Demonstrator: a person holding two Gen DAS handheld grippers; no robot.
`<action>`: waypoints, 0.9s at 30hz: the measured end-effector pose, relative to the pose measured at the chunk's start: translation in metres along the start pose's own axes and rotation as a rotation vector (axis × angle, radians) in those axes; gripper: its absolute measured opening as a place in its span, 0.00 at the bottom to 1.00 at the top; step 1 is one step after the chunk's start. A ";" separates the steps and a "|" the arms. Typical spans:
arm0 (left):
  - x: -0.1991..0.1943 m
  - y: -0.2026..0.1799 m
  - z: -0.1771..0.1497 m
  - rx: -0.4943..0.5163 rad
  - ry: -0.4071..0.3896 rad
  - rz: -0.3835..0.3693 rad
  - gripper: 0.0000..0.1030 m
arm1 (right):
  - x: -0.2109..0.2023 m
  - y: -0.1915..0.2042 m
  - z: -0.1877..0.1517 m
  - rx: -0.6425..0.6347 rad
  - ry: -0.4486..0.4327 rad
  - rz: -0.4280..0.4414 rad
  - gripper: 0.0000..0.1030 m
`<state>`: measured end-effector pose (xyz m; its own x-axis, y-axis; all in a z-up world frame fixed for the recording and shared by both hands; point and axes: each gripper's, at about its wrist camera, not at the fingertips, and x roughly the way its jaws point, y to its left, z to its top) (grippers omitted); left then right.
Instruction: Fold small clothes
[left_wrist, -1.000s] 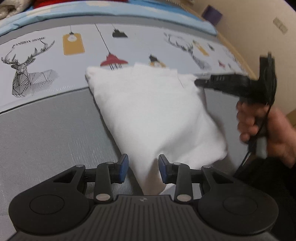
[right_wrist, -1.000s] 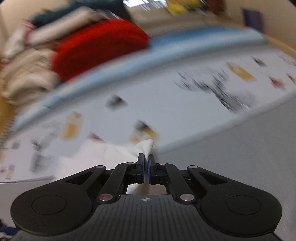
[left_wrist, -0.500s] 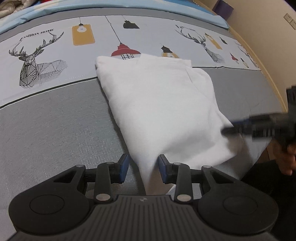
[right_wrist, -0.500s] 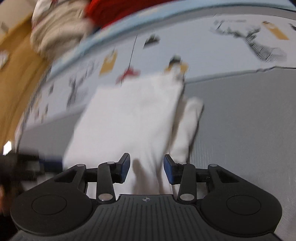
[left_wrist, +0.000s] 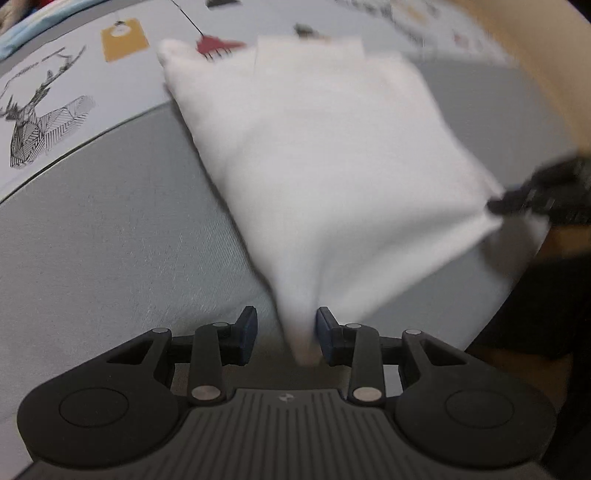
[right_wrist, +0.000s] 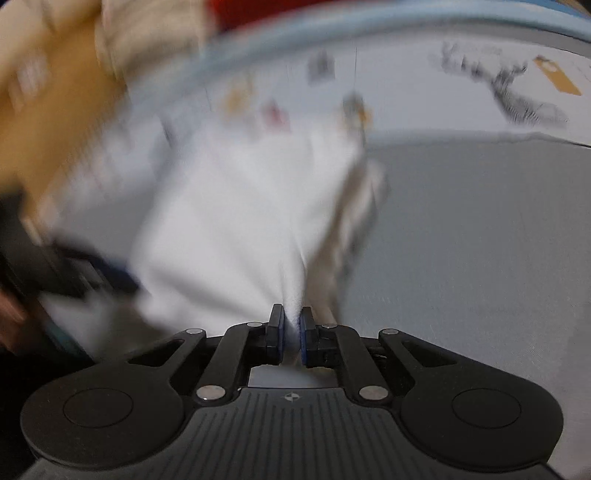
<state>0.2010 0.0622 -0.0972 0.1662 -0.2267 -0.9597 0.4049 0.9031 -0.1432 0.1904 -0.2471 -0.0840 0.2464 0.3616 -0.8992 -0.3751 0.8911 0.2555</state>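
While the white folded soft cloth (left_wrist: 325, 166) lies on the bed, both tools are at its near corners. In the left wrist view, the left hand-held gripper (left_wrist: 286, 334) sits at the bottom middle of the frame with its blue pads (left_wrist: 249, 325) standing apart. A thin corner of the white cloth hangs between them. It touches the right pad, but a gap shows at the left pad, so the cloth is not squeezed.

In the right wrist view, the right hand-held gripper (right_wrist: 291, 334) has just been closing, and its two pads now pinch a bunched corner of the white cloth (right_wrist: 240, 221). From the left wrist view, that same right tool (left_wrist: 543, 192) shows as a dark blur at the right edge, on the cloth's far right corner.

The cloth rests on the grey bed cover (left_wrist: 110, 221), with its top edge over the pale printed sheet with deer and lamp drawings (left_wrist: 48, 99) in the upper left.
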 end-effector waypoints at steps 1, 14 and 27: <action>-0.001 -0.001 0.000 0.011 -0.003 0.003 0.37 | 0.002 0.002 -0.002 -0.015 0.013 -0.006 0.09; 0.005 0.025 0.016 -0.199 -0.077 -0.028 0.40 | -0.012 -0.031 0.035 0.325 -0.254 -0.020 0.38; -0.008 0.035 0.012 -0.181 -0.093 -0.089 0.45 | 0.041 -0.019 0.088 0.435 -0.295 -0.089 0.06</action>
<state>0.2242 0.0914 -0.0913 0.2222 -0.3339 -0.9160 0.2552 0.9267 -0.2758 0.2864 -0.2255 -0.0945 0.5244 0.2849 -0.8024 0.0484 0.9308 0.3622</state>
